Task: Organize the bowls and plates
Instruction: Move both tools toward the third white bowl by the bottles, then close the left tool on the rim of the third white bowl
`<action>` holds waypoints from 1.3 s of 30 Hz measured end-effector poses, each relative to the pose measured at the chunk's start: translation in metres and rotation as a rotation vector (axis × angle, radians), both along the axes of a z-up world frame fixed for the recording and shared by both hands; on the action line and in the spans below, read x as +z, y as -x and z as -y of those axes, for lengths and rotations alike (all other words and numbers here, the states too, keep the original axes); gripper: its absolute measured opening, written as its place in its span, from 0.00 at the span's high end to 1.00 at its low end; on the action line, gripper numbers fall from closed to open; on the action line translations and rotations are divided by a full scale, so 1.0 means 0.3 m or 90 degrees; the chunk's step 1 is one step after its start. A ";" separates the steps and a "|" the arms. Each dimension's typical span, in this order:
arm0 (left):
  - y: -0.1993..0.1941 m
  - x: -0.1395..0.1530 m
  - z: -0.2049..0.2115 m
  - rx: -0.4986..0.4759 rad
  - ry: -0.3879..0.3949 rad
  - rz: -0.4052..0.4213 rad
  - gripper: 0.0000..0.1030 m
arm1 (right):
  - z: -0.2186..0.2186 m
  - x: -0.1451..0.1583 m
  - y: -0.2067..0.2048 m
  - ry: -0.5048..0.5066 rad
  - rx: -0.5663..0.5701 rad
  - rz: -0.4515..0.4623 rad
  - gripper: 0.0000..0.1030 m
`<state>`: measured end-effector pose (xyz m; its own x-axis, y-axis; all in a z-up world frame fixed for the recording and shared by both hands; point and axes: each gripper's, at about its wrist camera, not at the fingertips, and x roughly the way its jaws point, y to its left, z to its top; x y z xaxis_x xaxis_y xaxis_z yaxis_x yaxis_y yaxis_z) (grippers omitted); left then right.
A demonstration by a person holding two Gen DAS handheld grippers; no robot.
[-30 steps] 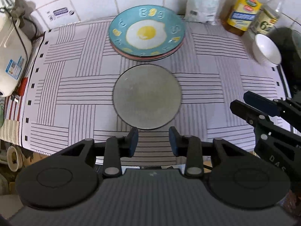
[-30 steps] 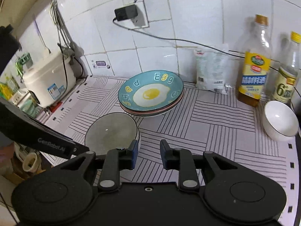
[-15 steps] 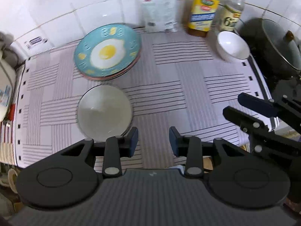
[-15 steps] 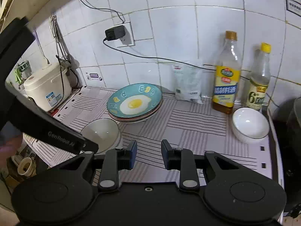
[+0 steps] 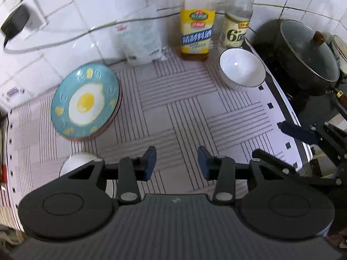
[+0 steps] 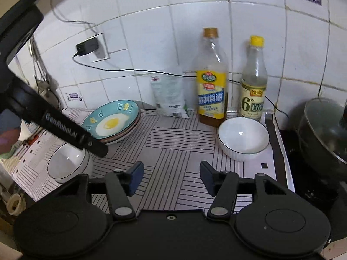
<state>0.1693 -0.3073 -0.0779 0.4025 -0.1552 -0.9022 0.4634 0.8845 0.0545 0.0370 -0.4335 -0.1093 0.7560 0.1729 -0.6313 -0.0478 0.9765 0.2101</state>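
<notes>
Both grippers hang above the striped mat (image 6: 173, 143), empty. The right gripper (image 6: 171, 176) has its fingers spread wide, nothing between the pads; the left gripper (image 5: 176, 163) is likewise released and holds nothing.

Step in hand, as I judge it: fetch the white bowl (image 6: 244, 137) and bring it over to the other bowl. To do it well, the right gripper should come in low, straddle the near rim with one pad inside and one outside the wall, close firmly, then lift straight up before swinging across. The oil bottle (image 6: 211, 91) and vinegar bottle (image 6: 253, 86) stand just behind the bowl, the lidded pot (image 6: 323, 130) off to its side, so the approach should stay on the near side.

White bowl: from the right fingers at about 1 o'clock, near but apart, not touching. From the left fingers, about 1 o'clock, well apart.

Second bowl (image 6: 66, 162) sits at 9 o'clock of the right fingers. Egg plate (image 6: 112, 119) tops a stack at 11 o'clock, by the wall.
</notes>
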 end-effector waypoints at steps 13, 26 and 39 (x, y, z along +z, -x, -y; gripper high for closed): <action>-0.132 -0.161 0.181 -0.060 -0.009 -0.017 0.54 | 0.118 -0.200 -0.077 -0.007 -0.063 0.018 0.18; -0.341 -0.267 0.337 -0.040 0.082 -0.027 0.42 | 0.215 -0.406 -0.250 -0.012 -0.142 -0.043 0.13; -0.470 -0.461 0.451 -0.053 0.116 -0.055 0.52 | 0.221 -0.464 -0.366 0.060 -0.194 -0.053 0.12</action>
<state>0.3102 -0.4427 -0.2163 0.3038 -0.3490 -0.8865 0.5316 0.8343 -0.1463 0.1468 -0.4998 -0.2484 0.7086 -0.1155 -0.6960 0.2627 0.9588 0.1083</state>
